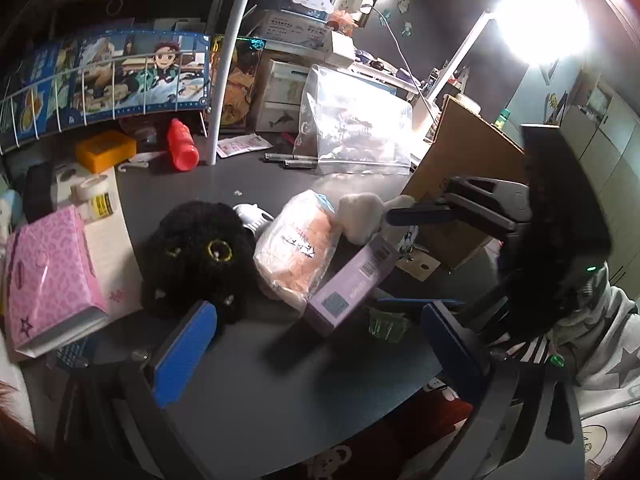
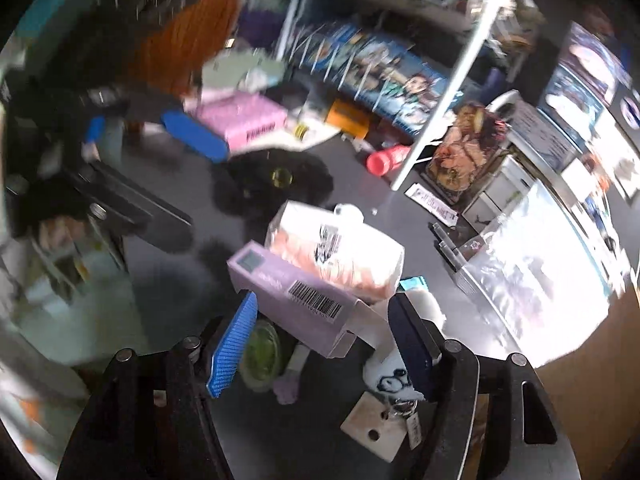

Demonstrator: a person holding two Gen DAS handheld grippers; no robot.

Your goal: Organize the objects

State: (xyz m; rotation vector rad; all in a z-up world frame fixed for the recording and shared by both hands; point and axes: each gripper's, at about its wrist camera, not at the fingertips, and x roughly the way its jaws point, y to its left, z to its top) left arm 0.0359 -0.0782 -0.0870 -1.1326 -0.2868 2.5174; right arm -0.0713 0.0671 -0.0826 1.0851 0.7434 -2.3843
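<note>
Lilac box point(image 2: 298, 292) leans on the bagged pink bundle point(image 2: 340, 252) mid-desk point(image 1: 300, 380), its near end between the right tool point(image 2: 320, 328)'s released pads, the left tool point(image 1: 316, 344) spread empty nearby; a careless clench could topple both.

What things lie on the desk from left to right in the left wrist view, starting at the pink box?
Pink box → black plush toy → bagged peach item → cardboard box.

A cluttered bedroom or hobby desk at home: anime posters point(image 1: 120, 76) in a wire rack upper left, a desk lamp point(image 1: 540, 20) upper right, stacked boxes point(image 1: 304, 20) at top centre.
</note>
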